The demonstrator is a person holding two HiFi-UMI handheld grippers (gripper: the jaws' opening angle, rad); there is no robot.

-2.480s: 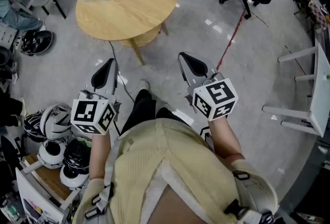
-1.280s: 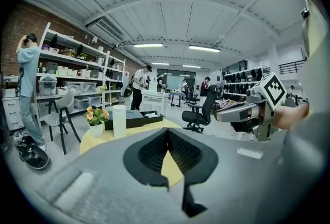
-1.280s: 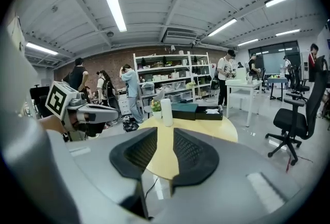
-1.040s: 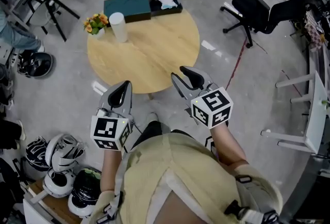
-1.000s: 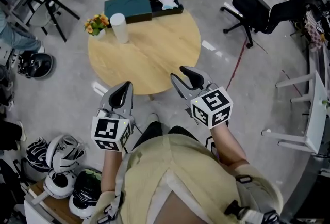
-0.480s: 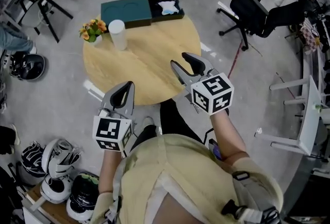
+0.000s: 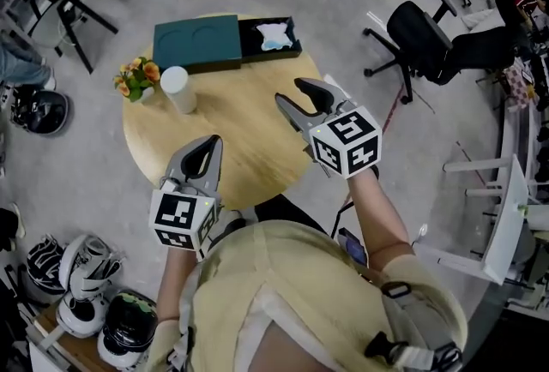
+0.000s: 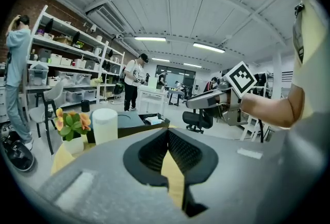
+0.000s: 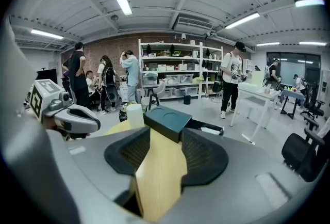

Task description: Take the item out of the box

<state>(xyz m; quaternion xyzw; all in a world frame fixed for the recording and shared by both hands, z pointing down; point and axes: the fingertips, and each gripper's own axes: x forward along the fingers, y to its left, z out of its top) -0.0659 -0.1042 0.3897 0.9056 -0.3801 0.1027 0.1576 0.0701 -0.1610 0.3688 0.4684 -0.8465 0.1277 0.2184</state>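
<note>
Floor, far left: helmets (image 7: pixel 129 326) sit heaped beside a low rack.

On the round wooden table (image 7: pixel 257 160) we note, at the left edge, a small pot of orange flowers (image 7: pixel 135 79). A white cup (image 7: pixel 177 89) stands upright just beside it.

At the far edge a dark green cover (image 7: pixel 196 42) with two round dents lies flat. The open black box (image 7: pixel 250 43) sits against its right end. The item (image 7: pixel 274 34), something white and crumpled, lies inside the box; we cannot tell what it is.

The left gripper (image 7: pixel 212 143) hangs over the near left edge of the table, well apart from the cup and the box. In its own view the jaw tips are pressed together and nothing sits between them. Only a sliver of table top shows through the gap below the tips.

The right gripper (image 7: pixel 290 91) is over the right part of the table and points toward the far edge. It is near the box but not touching it. Its jaws stand spread wide and have just been opening. We see only the table top and the corner of the cover through the gap, so it pinches nothing.

Each gripper carries its marker cube at the person's wrist end.

Right of the table, a black office chair (image 7: pixel 420 36) stands on the grey floor. A white table (image 7: pixel 506 216) runs along the right margin.
</note>
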